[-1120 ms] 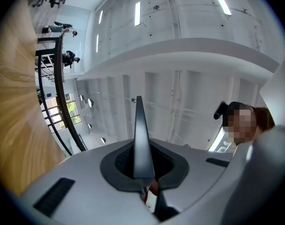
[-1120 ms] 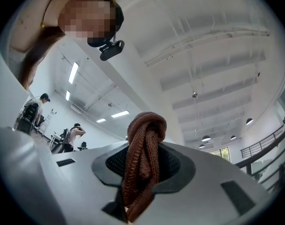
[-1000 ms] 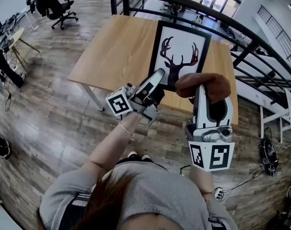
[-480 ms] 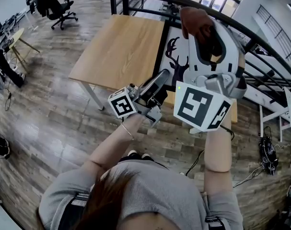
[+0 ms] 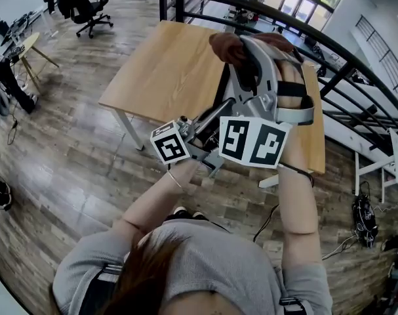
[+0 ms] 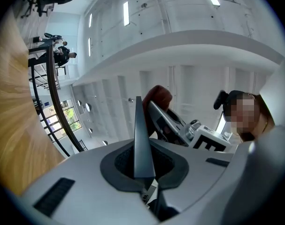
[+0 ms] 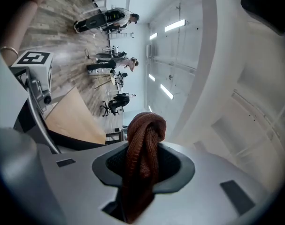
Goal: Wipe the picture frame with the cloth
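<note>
The black picture frame (image 5: 223, 89) rests on the wooden table (image 5: 166, 64), mostly hidden behind my right gripper. My left gripper (image 5: 214, 115) is shut on the frame's near edge. In the left gripper view that edge shows as a thin dark slab (image 6: 143, 139) between the jaws. My right gripper (image 5: 251, 48) is held high over the frame, shut on a brown cloth (image 5: 228, 44). The bunched cloth (image 7: 142, 153) fills the gap between the right jaws. The left gripper view also catches the cloth (image 6: 159, 95) and the right gripper's body (image 6: 180, 125).
A black curved railing (image 5: 343, 51) runs behind and to the right of the table. An office chair (image 5: 80, 2) stands on the plank floor at the far left. The left gripper's marker cube (image 7: 32, 57) shows in the right gripper view.
My right gripper has risen with the cloth, rolled over, and moved up and left in front of the frame. My left gripper has shifted only slightly, still gripping the frame's edge.
</note>
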